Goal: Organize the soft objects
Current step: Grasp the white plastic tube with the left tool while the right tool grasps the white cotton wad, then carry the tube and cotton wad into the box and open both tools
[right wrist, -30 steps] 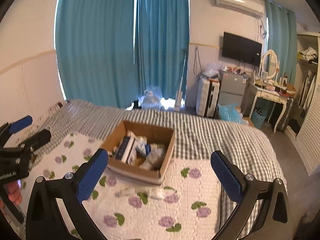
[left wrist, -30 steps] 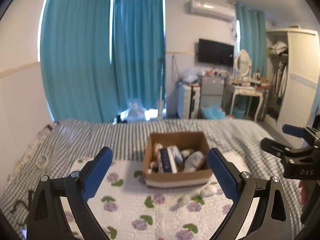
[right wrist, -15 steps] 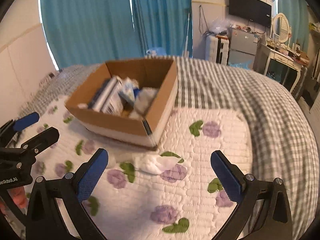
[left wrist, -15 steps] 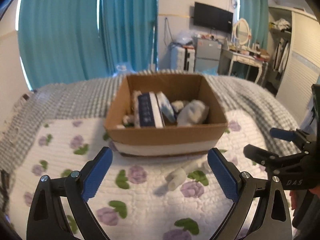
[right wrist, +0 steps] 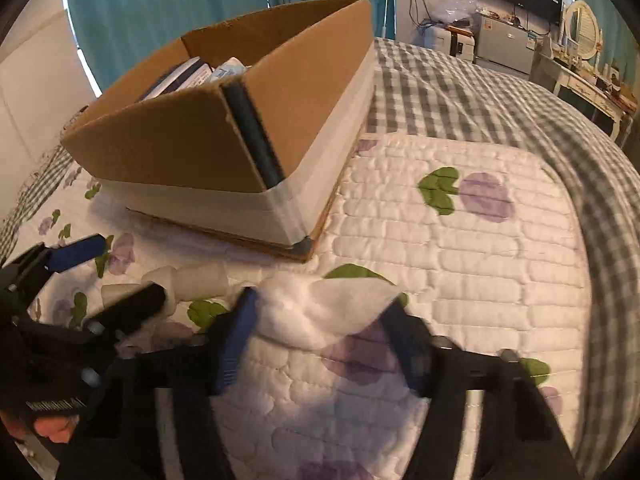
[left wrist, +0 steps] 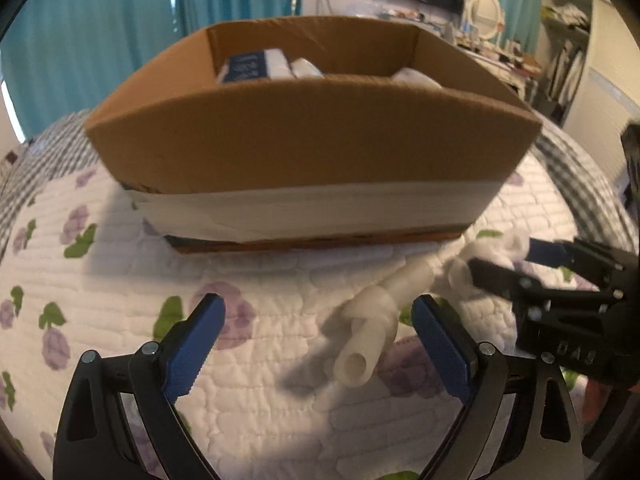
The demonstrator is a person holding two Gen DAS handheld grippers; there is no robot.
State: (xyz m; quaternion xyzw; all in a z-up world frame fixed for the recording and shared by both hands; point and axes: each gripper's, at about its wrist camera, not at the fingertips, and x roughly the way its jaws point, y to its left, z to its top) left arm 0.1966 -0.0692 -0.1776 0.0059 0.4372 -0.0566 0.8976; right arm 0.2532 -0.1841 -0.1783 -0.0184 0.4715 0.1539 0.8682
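A brown cardboard box (left wrist: 312, 144) with a white band stands on the flowered quilt (left wrist: 120, 280); it holds soft packs, and also shows in the right wrist view (right wrist: 224, 120). A white soft toy lies in front of the box, with tube-like limbs (left wrist: 372, 324) and a fluffy white body (right wrist: 320, 312). My left gripper (left wrist: 316, 340) is open low over the quilt, the limbs between its fingers. My right gripper (right wrist: 320, 340) is open around the white body, its jaws partly closed in and blurred.
The quilt lies on a grey checked bedspread (right wrist: 460, 92). Teal curtains (right wrist: 160, 8) hang behind the bed. A dresser with mirror (right wrist: 588, 48), a TV and a wardrobe stand at the right of the room.
Both grippers dropped and moved forward to the white toy in front of the box. The right jaws have narrowed around its white body.
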